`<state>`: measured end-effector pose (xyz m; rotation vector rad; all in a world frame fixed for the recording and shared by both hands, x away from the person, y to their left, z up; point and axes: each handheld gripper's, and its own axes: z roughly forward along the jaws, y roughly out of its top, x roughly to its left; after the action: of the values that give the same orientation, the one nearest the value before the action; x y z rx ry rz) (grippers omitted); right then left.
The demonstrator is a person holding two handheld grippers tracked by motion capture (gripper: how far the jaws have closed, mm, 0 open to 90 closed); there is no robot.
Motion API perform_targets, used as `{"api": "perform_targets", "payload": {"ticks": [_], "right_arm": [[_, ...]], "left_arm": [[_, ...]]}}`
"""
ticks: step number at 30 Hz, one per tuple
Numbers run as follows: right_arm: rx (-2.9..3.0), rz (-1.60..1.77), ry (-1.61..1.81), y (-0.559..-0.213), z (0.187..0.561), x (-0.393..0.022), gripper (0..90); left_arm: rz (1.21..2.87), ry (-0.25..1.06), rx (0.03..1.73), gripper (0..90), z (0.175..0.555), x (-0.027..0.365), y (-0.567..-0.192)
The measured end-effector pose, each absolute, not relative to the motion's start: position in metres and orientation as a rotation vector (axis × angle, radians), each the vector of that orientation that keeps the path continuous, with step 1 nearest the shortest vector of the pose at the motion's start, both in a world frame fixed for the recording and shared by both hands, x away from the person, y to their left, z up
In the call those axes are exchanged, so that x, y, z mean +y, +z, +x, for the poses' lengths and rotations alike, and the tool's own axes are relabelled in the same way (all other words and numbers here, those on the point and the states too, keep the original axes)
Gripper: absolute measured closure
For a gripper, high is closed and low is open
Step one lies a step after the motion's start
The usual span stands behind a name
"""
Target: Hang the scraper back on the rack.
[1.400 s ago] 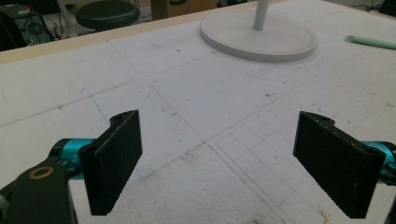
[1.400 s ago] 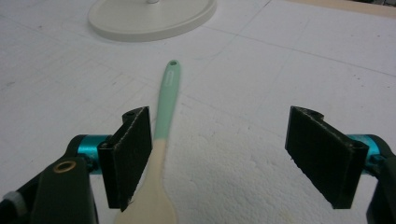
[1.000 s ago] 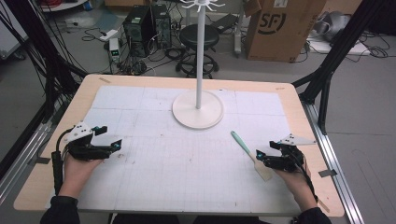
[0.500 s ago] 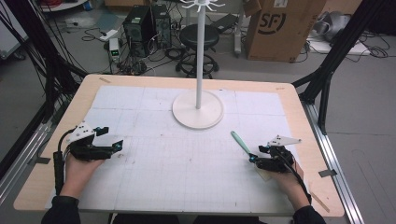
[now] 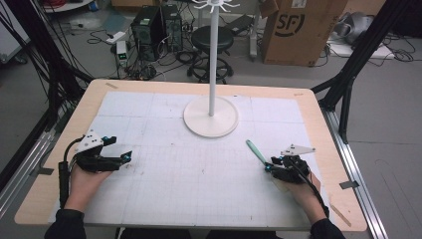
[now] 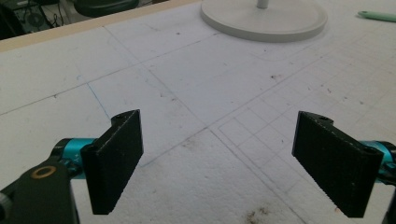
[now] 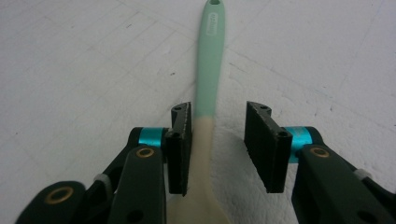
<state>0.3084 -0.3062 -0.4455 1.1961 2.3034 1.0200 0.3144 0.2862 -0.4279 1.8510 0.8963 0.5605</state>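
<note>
Right gripper (image 7: 217, 144), low on the mat's right side, jaws part-open astride a mint-and-cream spatula (image 7: 208, 70) lying flat, left pad touching; left gripper (image 6: 233, 158) wide open, empty, mat's left; white stand base (image 5: 211, 116) beyond.

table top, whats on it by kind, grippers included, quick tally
white stand: 1
green-handled spatula: 1
grippers: 2, left gripper open, right gripper open around the spatula
total: 4
</note>
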Motion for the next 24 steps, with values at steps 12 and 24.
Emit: {"api": "perform_targets", "payload": {"ticks": [12,24], "right_arm": [[2.278,1.286,1.024,-0.4453,0.3078,-0.3020,79.9],[2.265,1.340,1.036,-0.4433,0.3095,-0.3040,81.1]], "left_arm": [[1.877,0.569,0.900,17.9,0.3146,0.2831,-0.4293],[1.873,0.566,0.897,18.1,0.3141,0.2827,-0.4288]]}}
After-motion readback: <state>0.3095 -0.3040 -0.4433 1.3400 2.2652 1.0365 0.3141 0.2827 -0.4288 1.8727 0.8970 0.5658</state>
